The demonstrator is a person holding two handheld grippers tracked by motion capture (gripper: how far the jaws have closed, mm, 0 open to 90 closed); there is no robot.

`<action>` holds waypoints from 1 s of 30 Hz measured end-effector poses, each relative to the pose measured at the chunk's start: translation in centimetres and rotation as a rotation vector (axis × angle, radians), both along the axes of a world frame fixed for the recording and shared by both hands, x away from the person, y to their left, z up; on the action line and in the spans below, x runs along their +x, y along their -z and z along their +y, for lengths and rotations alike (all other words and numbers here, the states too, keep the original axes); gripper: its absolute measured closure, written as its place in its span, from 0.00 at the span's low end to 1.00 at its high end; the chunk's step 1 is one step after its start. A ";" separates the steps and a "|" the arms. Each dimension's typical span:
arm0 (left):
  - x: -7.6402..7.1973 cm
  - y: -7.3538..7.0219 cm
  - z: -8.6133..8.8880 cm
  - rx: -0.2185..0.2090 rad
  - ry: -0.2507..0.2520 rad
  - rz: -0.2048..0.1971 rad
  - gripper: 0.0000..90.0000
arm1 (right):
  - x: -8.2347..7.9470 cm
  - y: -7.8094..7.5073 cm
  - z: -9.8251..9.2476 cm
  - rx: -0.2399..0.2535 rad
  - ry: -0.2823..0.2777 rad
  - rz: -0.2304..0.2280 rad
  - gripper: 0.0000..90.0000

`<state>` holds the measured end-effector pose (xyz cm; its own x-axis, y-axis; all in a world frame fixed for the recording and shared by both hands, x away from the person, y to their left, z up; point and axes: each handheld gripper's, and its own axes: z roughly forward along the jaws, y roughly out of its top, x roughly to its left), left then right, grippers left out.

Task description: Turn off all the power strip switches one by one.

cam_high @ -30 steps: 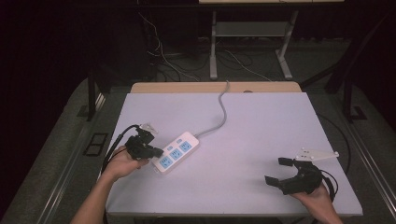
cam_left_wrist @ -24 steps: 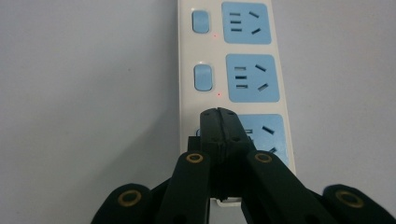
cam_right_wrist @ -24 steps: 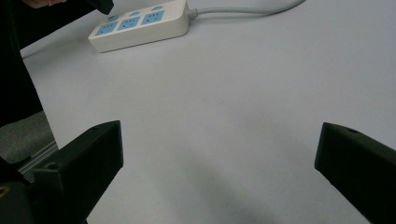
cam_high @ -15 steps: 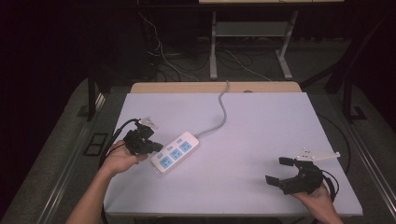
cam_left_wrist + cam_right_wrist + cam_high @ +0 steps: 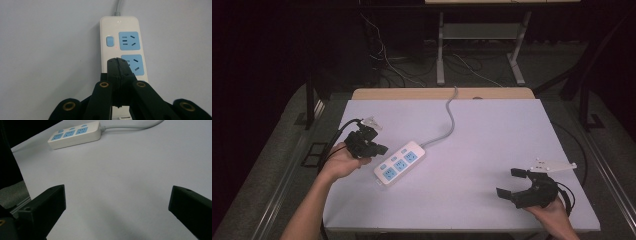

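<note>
A white power strip [image 5: 400,163] with blue sockets lies on the white table, its grey cable [image 5: 451,120] running to the far edge. My left gripper [image 5: 381,148] is held just above the strip's near-left end, jaws shut with nothing between them. In the left gripper view the closed tips [image 5: 117,65] hover over the strip [image 5: 122,47], beside a blue socket; a small red light shows by the switch [image 5: 109,41]. My right gripper [image 5: 510,183] rests at the table's front right, jaws wide open and empty. The right gripper view shows the strip [image 5: 75,134] far off.
The white table [image 5: 492,135] has a wooden strip along its far edge. Beyond it stand table legs and loose cables on a dark floor [image 5: 412,60]. Each gripper trails a black cable.
My left gripper has risen a little above the table at the strip's left end, still shut. The right gripper has kept still.
</note>
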<state>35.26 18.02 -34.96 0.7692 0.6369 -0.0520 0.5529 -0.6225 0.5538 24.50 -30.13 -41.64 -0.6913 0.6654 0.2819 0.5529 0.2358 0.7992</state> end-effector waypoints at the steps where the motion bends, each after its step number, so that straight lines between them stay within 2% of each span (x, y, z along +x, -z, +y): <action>1: 0.0 0.0 -0.1 0.000 -0.002 0.003 0.99 | 0.0 0.0 0.0 0.000 0.000 0.000 0.01; 9: 0.7 0.6 -0.5 -0.002 -0.002 -0.005 0.99 | 0.0 0.0 0.0 -0.001 -0.001 0.000 0.01; 17: 1.1 1.4 -1.1 0.017 0.009 0.007 0.99 | 0.0 0.0 0.0 -0.002 -0.002 0.000 0.01; 30: 1.6 3.4 -1.2 0.017 0.004 0.028 0.99 | 0.0 0.0 -0.1 -0.006 -0.003 0.001 0.01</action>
<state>36.86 16.84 -38.34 0.7700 0.6350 -0.0627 0.5658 -0.6339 0.5273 24.48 -30.18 -41.68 -0.6933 0.6646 0.2787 0.5527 0.2421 0.7974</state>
